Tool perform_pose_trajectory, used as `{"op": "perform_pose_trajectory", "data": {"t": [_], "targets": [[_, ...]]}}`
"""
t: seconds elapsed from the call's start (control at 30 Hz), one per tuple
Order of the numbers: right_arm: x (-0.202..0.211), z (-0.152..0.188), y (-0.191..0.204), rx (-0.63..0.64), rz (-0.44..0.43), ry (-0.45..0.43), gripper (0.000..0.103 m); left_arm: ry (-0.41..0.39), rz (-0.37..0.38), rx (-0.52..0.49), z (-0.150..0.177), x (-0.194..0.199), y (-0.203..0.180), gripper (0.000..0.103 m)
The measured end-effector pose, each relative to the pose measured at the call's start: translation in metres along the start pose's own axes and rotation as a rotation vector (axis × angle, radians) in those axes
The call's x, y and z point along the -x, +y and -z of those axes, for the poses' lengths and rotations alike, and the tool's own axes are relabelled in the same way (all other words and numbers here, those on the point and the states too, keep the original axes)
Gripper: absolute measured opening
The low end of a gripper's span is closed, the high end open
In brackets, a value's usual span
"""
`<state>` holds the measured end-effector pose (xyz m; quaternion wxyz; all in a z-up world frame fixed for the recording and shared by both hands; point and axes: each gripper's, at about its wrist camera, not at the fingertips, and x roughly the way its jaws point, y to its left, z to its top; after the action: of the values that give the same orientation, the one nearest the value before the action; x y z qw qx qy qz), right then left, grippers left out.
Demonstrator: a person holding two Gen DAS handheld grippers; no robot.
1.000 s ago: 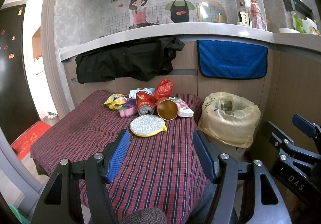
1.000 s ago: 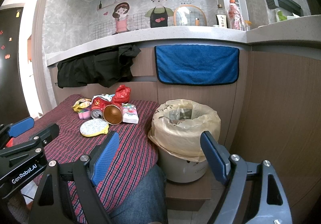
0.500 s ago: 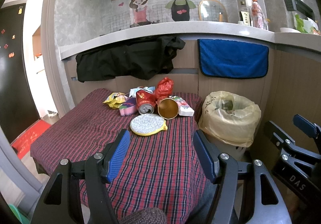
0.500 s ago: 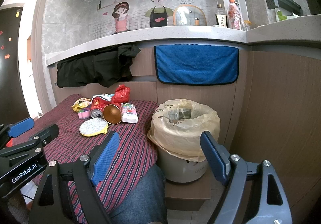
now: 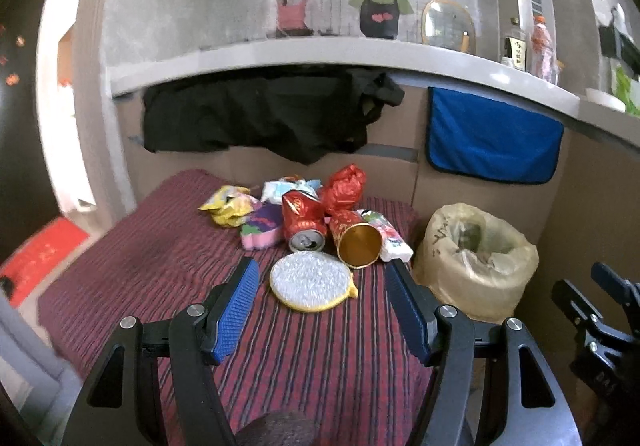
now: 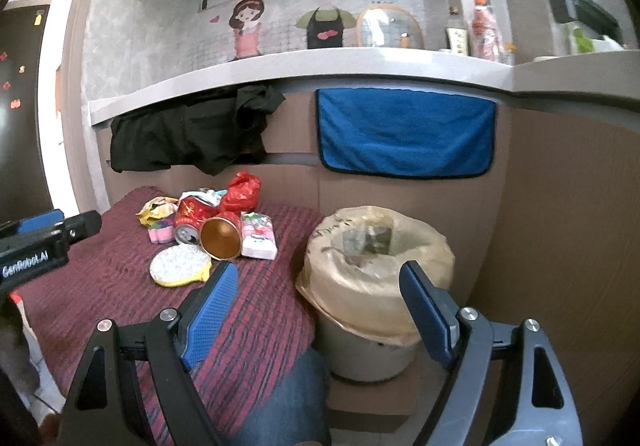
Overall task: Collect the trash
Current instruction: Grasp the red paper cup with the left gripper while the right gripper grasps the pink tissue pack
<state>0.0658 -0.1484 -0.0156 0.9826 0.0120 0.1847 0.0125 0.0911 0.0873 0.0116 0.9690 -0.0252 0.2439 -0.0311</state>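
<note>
On the plaid-covered bench, a heap of trash lies at the far end: a crushed red can, a gold-lined paper cup on its side, wrappers, and a round sponge nearest. Both the left gripper and right gripper hover empty, jaws apart. Beside the bench stands a bag-lined bin.

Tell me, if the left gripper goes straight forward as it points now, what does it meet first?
Most likely the round white pad on the cloth: it lies between the open fingers of the left gripper, nearest of the pile. Depth is uncertain.
</note>
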Motion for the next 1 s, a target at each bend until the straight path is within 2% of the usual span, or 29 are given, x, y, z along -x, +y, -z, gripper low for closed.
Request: {"op": "perform_pose_trajectory", "data": {"t": [0.07, 0.2, 0.27, 0.4, 0.47, 0.57, 0.63, 0.8, 0.87, 1.0], "targets": [[-0.018, -0.01, 0.006, 0.003, -0.026, 0.009, 0.08, 0.016, 0.029, 0.028, -0.008, -0.016, 0.019, 0.066], [-0.061, -0.021, 0.022, 0.023, -0.067, 0.041, 0.08, 0.012, -0.041, 0.04, -0.016, -0.049, 0.047, 0.066], [-0.087, -0.025, 0.031, 0.039, -0.096, 0.072, 0.08, 0.039, -0.041, 0.057, -0.017, -0.07, 0.062, 0.066], [-0.128, -0.028, 0.053, 0.086, -0.152, 0.11, 0.079, 0.124, 0.024, 0.125, -0.02, -0.112, 0.093, 0.066], [-0.149, -0.031, 0.061, 0.123, -0.163, 0.123, 0.075, 0.162, 0.075, 0.139, -0.018, -0.129, 0.099, 0.066], [-0.177, -0.033, 0.061, 0.136, -0.164, 0.153, 0.071, 0.181, 0.112, 0.123, -0.015, -0.143, 0.091, 0.066], [-0.189, -0.031, 0.059, 0.146, -0.148, 0.164, 0.068, 0.224, 0.16, 0.08, -0.012, -0.152, 0.077, 0.066], [-0.203, -0.022, 0.048, 0.171, -0.101, 0.193, 0.068, 0.291, 0.213, 0.046, -0.012, -0.175, 0.048, 0.065], [-0.204, -0.019, 0.041, 0.161, -0.093, 0.191, 0.068, 0.314, 0.217, 0.038, -0.015, -0.185, 0.035, 0.057], [-0.201, -0.017, 0.027, 0.132, -0.074, 0.171, 0.068, 0.298, 0.219, 0.002, -0.02, -0.192, 0.014, 0.05]]}}
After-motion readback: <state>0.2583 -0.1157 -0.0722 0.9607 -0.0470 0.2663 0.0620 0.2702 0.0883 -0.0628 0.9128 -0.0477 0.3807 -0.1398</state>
